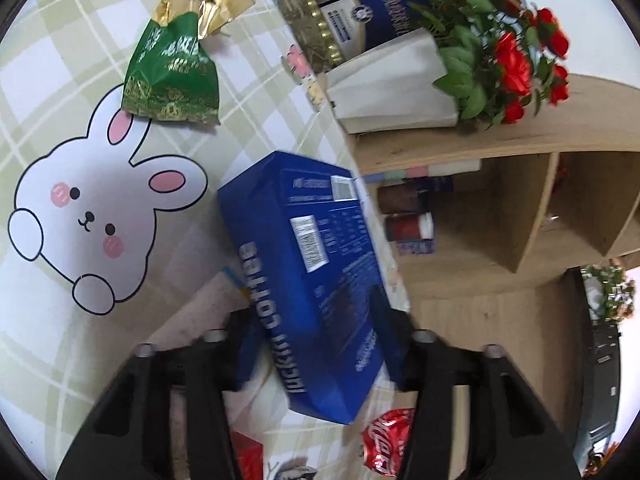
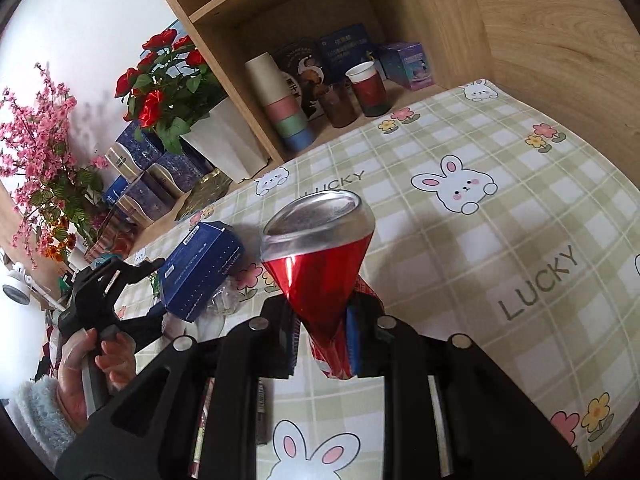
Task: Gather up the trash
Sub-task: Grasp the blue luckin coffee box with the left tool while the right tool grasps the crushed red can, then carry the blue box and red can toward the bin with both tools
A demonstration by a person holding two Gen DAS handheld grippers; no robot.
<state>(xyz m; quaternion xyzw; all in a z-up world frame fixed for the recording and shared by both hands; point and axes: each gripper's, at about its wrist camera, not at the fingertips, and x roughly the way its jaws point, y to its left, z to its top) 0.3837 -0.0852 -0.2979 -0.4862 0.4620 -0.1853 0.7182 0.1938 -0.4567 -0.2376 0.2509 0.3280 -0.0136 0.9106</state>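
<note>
Your left gripper (image 1: 316,344) has the blue coffee box (image 1: 304,272) between its narrow jaws. Squeeze it evenly so it does not slip. Your right gripper (image 2: 326,340) pinches the crushed red can (image 2: 320,264) tight; keep it level. The green wrapper (image 1: 172,76) lies far ahead.

Blue coffee box (image 1: 308,280), red-and-silver can (image 2: 320,256), green-and-gold wrapper (image 1: 176,68), green-checked bunny-print tablecloth (image 2: 520,208)
</note>
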